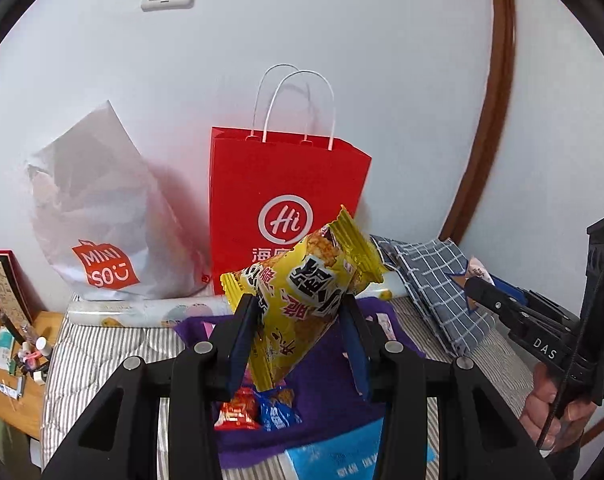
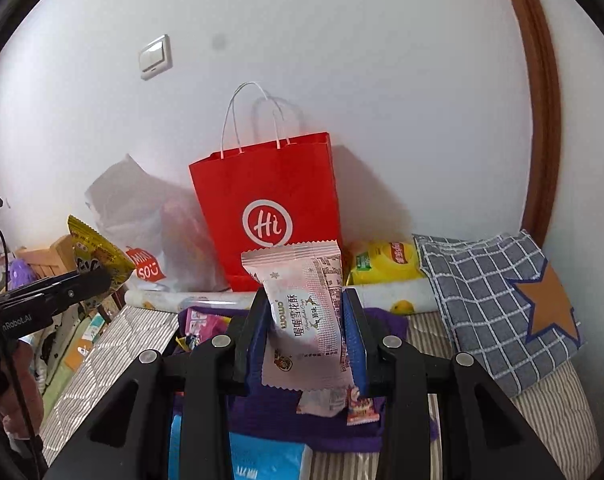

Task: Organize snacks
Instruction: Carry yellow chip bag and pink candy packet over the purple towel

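Now the left gripper [image 1: 298, 312] squeezes a yellow snack pack [image 1: 302, 292], and the right gripper [image 2: 305, 316] squeezes a pink snowflake-crisp pack [image 2: 305, 320], both before the red Hi paper bag [image 2: 266, 196].

The red paper bag [image 1: 286, 208] carries a white ring with "Hi" in it, and the white plastic bag [image 1: 102, 216] beside it has a red "MINISO" mark. "DAS" is printed on the right claw [image 1: 477, 280], and the pink-white snack packet [image 2: 305, 312] reads "唯唯雪花酥".
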Tool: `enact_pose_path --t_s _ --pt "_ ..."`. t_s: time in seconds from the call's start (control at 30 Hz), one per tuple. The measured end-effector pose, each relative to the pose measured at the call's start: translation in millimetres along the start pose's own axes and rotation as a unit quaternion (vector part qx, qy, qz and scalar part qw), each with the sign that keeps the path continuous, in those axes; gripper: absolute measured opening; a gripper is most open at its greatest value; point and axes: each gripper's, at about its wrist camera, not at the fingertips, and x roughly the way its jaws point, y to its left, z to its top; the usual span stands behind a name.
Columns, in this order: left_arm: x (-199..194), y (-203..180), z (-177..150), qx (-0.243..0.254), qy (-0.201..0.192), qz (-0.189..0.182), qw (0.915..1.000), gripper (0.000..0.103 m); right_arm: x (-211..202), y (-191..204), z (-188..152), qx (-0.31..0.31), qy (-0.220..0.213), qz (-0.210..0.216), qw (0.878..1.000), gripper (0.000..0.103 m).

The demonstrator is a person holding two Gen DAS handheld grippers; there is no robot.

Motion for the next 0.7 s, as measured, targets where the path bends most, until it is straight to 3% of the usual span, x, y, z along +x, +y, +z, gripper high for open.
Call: enact_pose_path --t_s 0.2,0.33,0.53,0.7 --pt "17.9 2.4 10.3 -0.011 0.0 -0.011 0.9999 0.04 26.7 8.1 18.6 -0.011 0.014 0.014 1.0 0.035" --pt "31.1 6.2 14.4 -0.004 0.005 0.004 1.0 0.04 46.1 12.2 23.5 -0.015 0.029 0.021 0.999 0.035" --pt "56.4 33.6 10.3 -0.035 0.025 0.01 0.999 0.04 78.5 11.5 28.0 -0.015 0.048 0.023 0.998 0.035" --pt "68.1 42.5 7.7 -0.022 0.04 0.034 0.9984 0.04 109.5 8.3 17.4 -0.03 0.079 0.018 0.996 0.035"
